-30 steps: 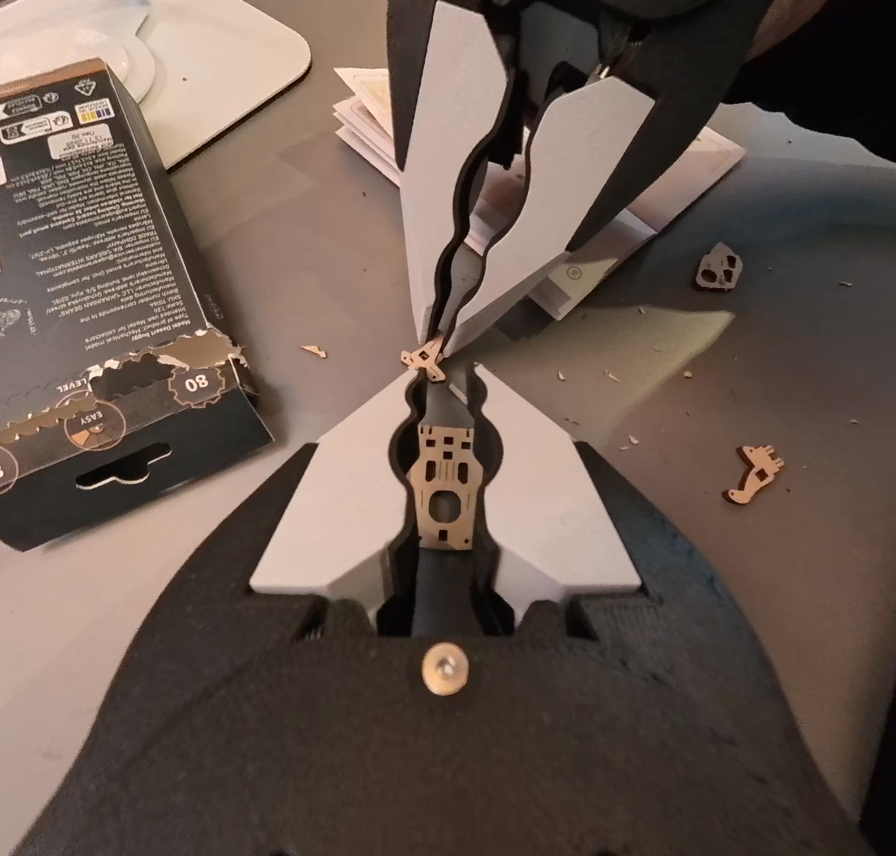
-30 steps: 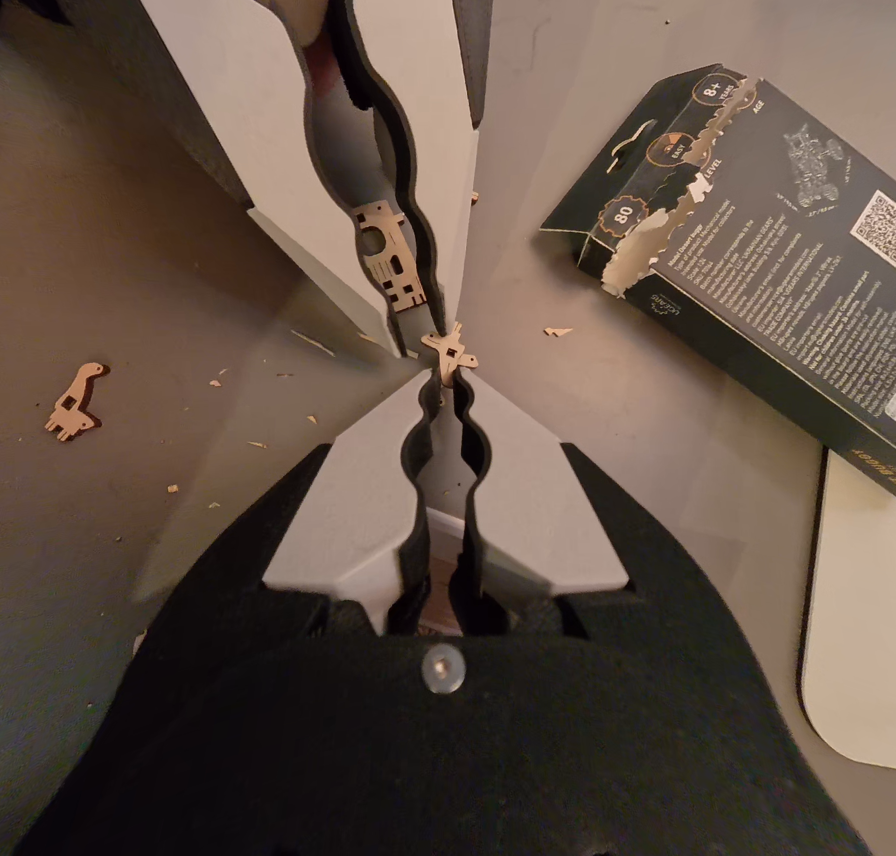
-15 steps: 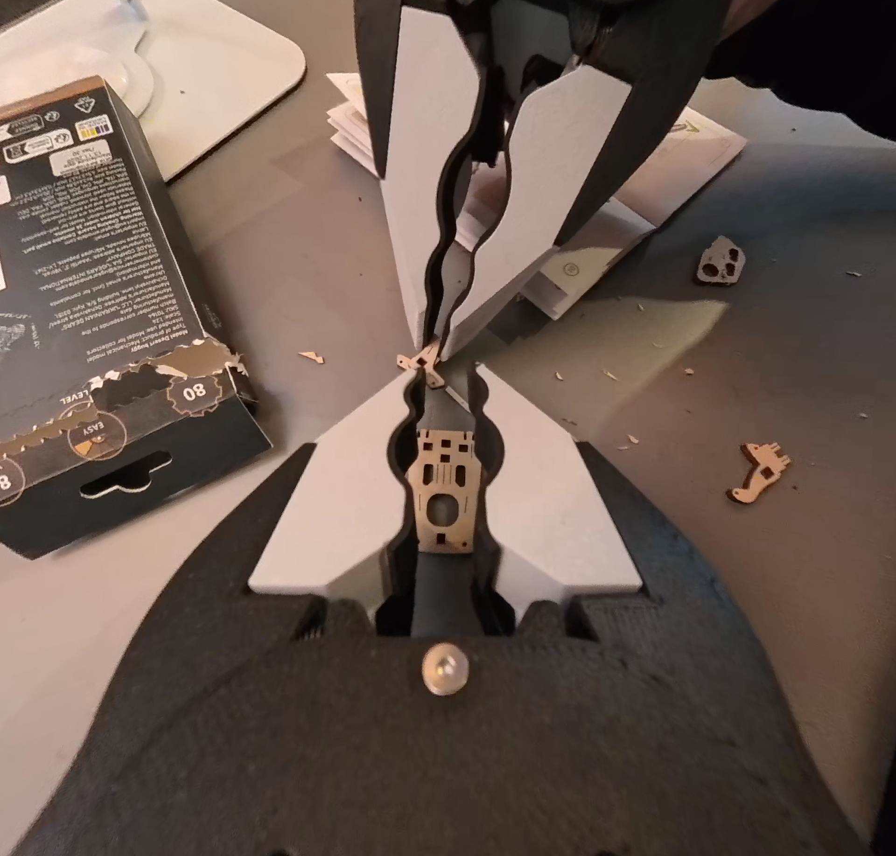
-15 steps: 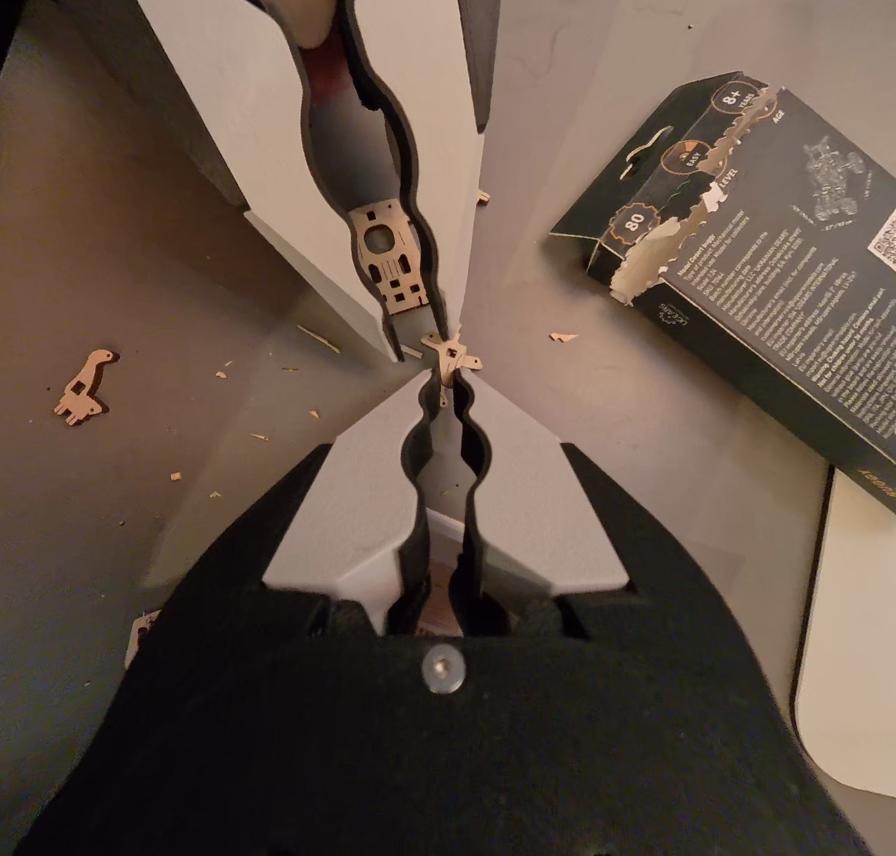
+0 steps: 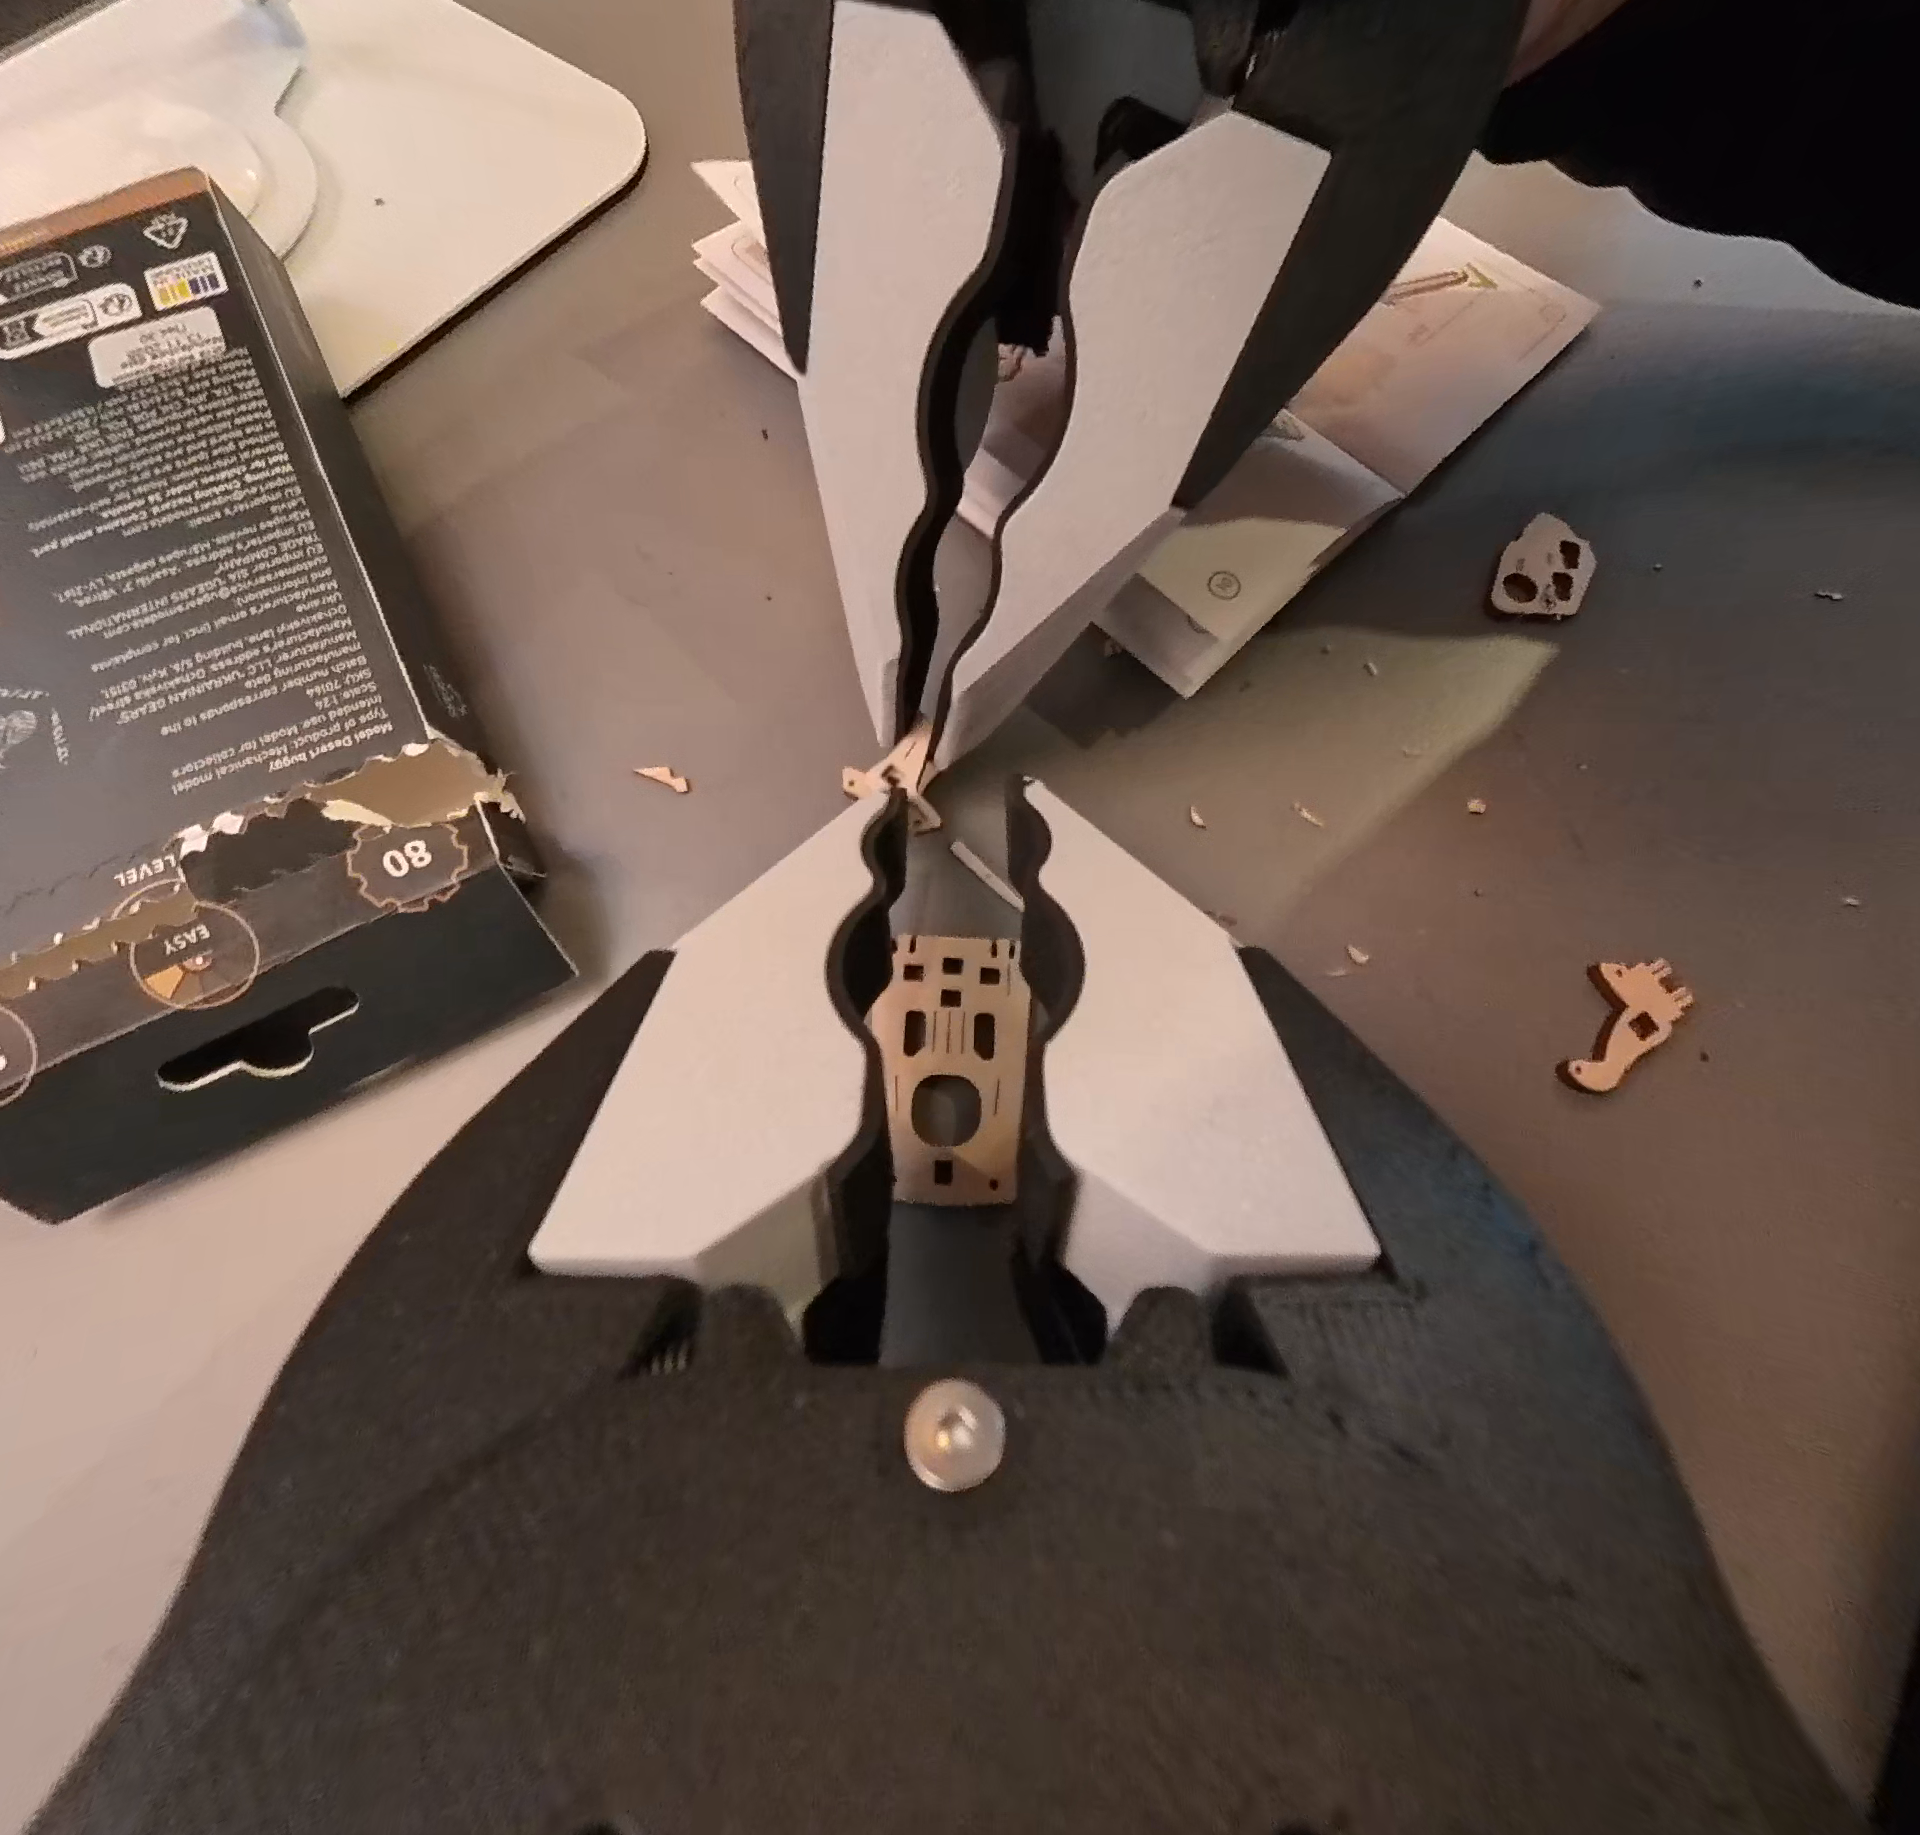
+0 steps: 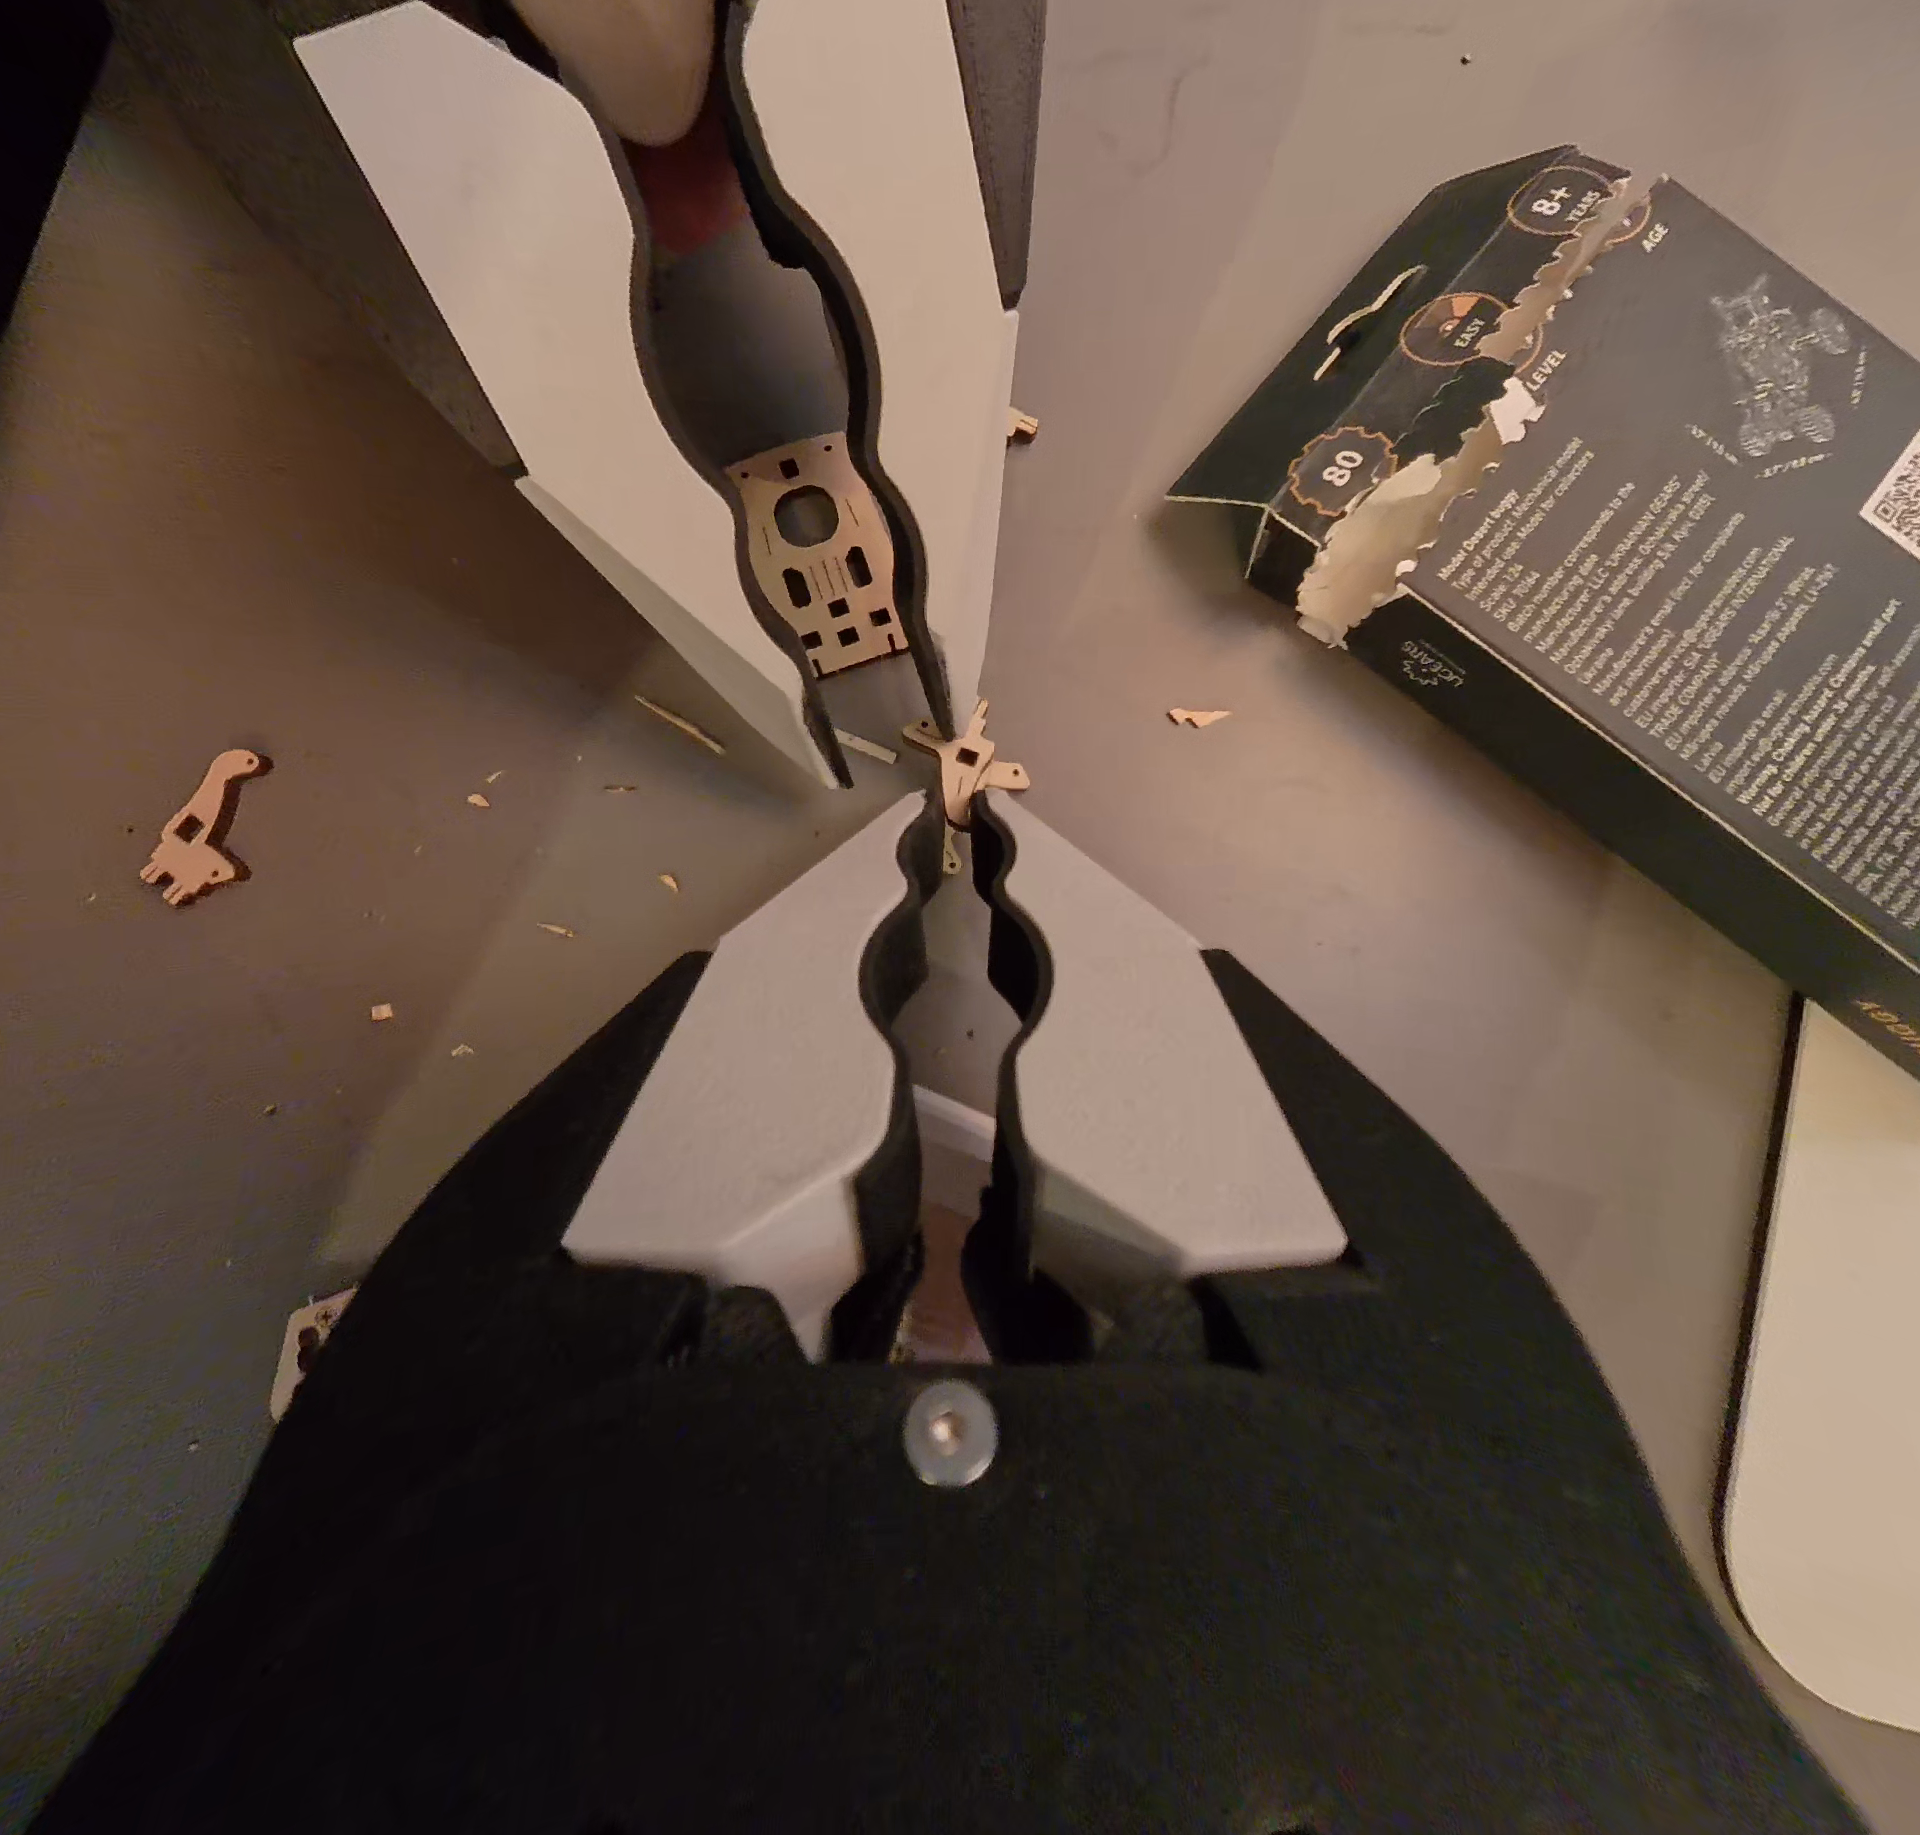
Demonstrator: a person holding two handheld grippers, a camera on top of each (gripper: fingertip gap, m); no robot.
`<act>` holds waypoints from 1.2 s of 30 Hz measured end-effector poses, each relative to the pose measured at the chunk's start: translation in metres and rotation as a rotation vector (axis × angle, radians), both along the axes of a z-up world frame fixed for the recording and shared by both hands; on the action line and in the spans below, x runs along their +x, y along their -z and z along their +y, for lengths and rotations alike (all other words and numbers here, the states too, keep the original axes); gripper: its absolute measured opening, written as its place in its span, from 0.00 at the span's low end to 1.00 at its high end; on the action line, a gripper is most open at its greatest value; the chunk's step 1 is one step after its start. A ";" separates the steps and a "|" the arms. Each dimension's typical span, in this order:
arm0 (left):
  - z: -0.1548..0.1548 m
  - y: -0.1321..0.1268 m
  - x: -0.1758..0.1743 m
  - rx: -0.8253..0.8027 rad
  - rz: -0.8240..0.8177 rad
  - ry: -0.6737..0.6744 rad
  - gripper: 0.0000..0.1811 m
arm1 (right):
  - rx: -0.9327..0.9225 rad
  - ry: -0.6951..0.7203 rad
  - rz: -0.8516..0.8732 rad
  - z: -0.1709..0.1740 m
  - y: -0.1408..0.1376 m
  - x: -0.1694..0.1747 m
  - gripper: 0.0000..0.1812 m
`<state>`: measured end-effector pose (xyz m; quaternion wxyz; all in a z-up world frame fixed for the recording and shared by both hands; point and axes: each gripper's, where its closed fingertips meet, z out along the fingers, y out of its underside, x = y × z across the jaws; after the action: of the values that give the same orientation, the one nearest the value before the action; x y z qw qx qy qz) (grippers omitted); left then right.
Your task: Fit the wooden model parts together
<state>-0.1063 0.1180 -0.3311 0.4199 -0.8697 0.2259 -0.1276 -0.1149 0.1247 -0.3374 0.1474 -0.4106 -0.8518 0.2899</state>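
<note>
My left gripper is shut on a flat wooden plate with cut-out slots and a round hole, held deep between its fingers. The plate also shows in the right wrist view. My right gripper is shut on a small cross-shaped wooden piece, which sticks out of its tips. The two grippers meet tip to tip above the grey table. In the left wrist view the cross piece sits just in front of my left fingertips. I cannot tell whether the cross piece touches the plate.
A torn black box lies left, and a folded instruction booklet lies behind the right gripper. Loose wooden parts lie at the right among wood chips. A white stand base sits at the back left. The grippers are tip to tip, or close to it.
The two grippers have turned a little against each other, so the plate now faces the right wrist camera more squarely. The tips stay together and both grips hold.
</note>
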 end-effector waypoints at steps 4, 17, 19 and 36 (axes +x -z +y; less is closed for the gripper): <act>0.000 0.000 0.001 0.001 0.001 0.002 0.09 | -0.019 0.000 -0.002 0.001 0.000 0.001 0.01; 0.001 0.000 0.001 0.001 0.006 0.002 0.09 | -0.056 -0.017 -0.001 -0.001 0.000 0.000 0.01; 0.001 0.001 0.001 -0.002 0.002 0.003 0.09 | -0.058 -0.017 -0.005 -0.001 0.000 0.000 0.01; 0.004 0.004 0.004 -0.025 0.006 0.007 0.12 | -0.103 0.021 -0.028 0.002 0.004 0.001 0.01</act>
<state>-0.1027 0.1217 -0.3349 0.4078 -0.8744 0.2287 -0.1292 -0.1138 0.1270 -0.3418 0.1172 -0.4303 -0.8335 0.3261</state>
